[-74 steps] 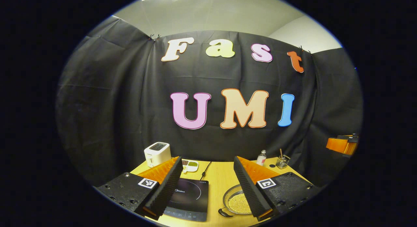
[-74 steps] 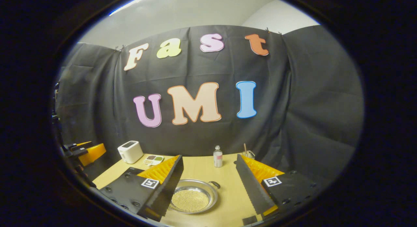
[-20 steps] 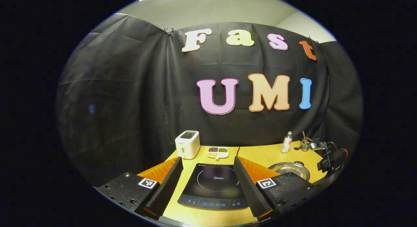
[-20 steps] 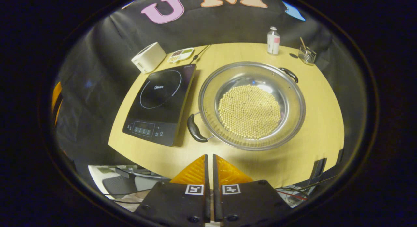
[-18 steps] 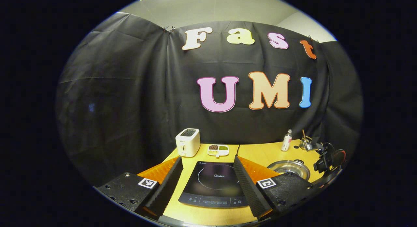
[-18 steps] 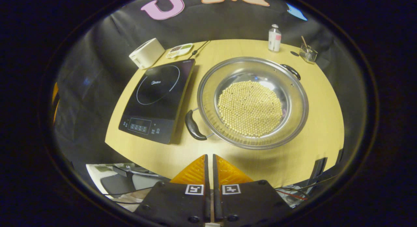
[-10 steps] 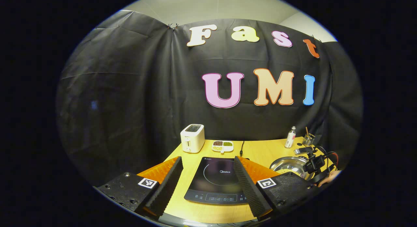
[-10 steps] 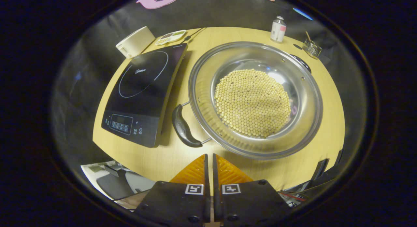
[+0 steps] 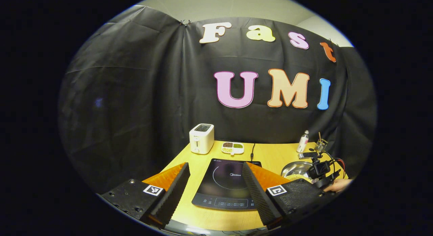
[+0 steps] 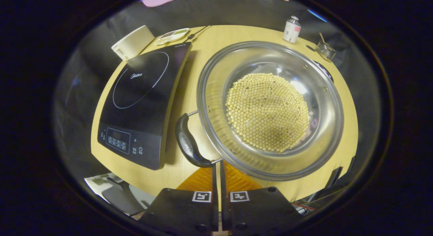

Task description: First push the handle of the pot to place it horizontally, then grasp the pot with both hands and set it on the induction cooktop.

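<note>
A wide steel pot point(image 10: 212, 104) holding yellow beans sits on the wooden table, to the right of the black induction cooktop point(image 10: 138, 93). Its near black handle point(image 10: 187, 142) points toward the front left, and the far handle point(image 10: 323, 70) toward the back right. My right gripper point(image 10: 217, 166) is shut with nothing in it, its tips right at the near handle's lower end, by the pot's rim. My left gripper point(image 9: 214, 181) is open above the table's front edge, with the cooktop point(image 9: 230, 181) ahead between its fingers. The left gripper view has the pot point(image 9: 293, 168) at right, with the right gripper point(image 9: 319, 170) and a hand over it.
A white toaster point(image 9: 201, 138) and a small divided dish point(image 9: 232, 147) stand behind the cooktop, whose cord point(image 9: 252, 150) runs back. A small bottle point(image 10: 291, 26) and a glass holder point(image 10: 325, 50) are at the back right. The table's front edge point(image 10: 159, 181) is close below my right gripper.
My right gripper shut, tilted down over the table and dropped close to the pot's near handle. My left gripper drew back and to the left. The pot has stayed in place.
</note>
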A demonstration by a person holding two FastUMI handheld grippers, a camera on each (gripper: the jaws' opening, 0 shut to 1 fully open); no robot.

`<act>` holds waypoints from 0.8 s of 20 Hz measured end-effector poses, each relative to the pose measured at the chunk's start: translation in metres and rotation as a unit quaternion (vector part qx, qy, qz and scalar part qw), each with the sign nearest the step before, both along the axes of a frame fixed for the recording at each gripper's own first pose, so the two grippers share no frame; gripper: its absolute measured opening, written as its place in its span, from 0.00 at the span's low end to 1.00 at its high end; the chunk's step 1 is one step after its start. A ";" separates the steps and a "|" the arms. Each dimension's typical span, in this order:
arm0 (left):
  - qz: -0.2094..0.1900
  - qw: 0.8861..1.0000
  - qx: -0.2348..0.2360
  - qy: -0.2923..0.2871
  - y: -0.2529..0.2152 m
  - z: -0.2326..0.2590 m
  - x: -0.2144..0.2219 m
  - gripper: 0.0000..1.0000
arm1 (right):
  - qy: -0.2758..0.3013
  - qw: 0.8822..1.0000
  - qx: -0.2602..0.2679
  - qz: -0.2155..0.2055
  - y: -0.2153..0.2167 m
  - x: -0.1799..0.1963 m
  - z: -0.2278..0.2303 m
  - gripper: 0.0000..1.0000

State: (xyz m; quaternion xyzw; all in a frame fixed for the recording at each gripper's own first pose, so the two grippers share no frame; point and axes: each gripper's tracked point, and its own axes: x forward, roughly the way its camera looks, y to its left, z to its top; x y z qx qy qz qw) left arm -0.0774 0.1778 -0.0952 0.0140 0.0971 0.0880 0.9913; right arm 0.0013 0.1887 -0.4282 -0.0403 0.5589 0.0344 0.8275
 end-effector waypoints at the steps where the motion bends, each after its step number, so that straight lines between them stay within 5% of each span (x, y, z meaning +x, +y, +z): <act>1: 0.002 1.000 0.001 0.002 0.002 -0.002 -0.001 0.93 | 0.000 1.000 0.003 -0.002 0.004 0.003 0.000 0.04; 9: 0.004 1.000 -0.010 0.012 -0.001 -0.010 -0.006 0.93 | -0.017 0.998 0.017 -0.058 0.030 0.036 0.000 0.04; 11: 0.003 1.000 -0.010 0.013 -0.002 -0.012 -0.007 0.99 | -0.023 0.996 0.024 -0.077 0.037 0.044 0.000 0.00; 16: 0.003 1.000 -0.014 0.013 -0.004 -0.013 -0.006 0.96 | -0.032 0.997 0.020 -0.072 0.052 0.069 0.004 0.04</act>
